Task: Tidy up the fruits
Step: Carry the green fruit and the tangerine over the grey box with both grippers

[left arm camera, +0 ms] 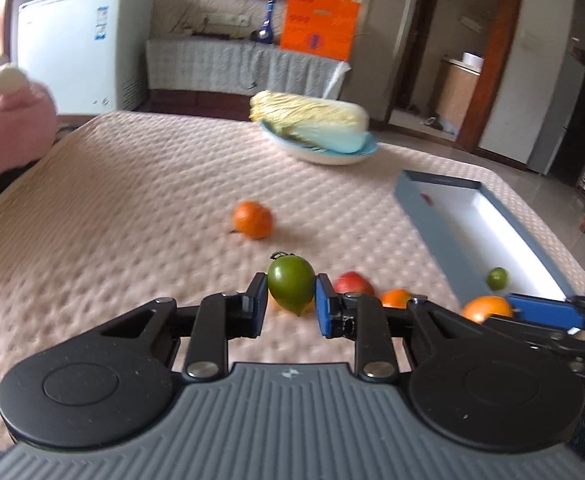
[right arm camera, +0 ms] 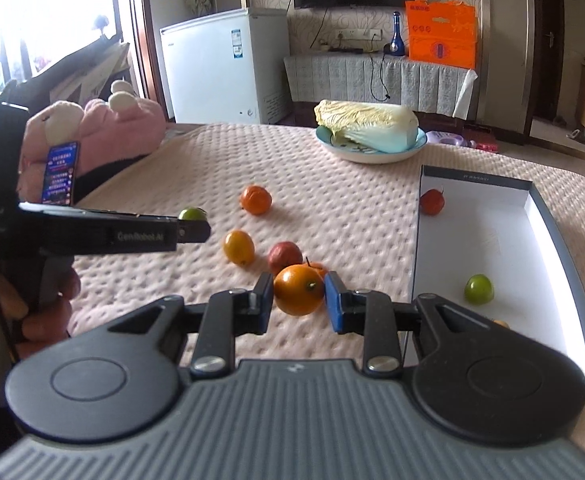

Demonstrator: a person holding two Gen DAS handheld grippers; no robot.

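My left claw [left arm camera: 291, 300] is clamped on a smooth green plum-shaped fruit with a pointed tip [left arm camera: 291, 290], its blue pads pressed to either flank and the fruit held above the quilted beige tablecloth [left arm camera: 132, 208]; my right claw [right arm camera: 298, 296] is pinched on a glossy round orange fruit with a small dark stem [right arm camera: 298, 290], also held clear of the cloth. The right wrist view shows what the left cannot: my left claw from the side as a long black arm with only a sliver of the green fruit at its tip, and the whole inside of the shallow grey box with a white floor [right arm camera: 548, 220], where a small red fruit [right arm camera: 431, 201] sits in the far corner and a small green round fruit [right arm camera: 479, 289] lies nearer me. The left view catches only that green one, along with my right claw's blue finger beside its orange. Loose on the cloth lie a dimpled orange tangerine [right arm camera: 256, 199] farther out, a yellow-orange oval fruit [right arm camera: 239, 247] and a dull red round fruit [right arm camera: 285, 256] just behind my right claw. Beyond them, a pale napa cabbage [right arm camera: 368, 126] rests on a light blue dish [right arm camera: 376, 155].
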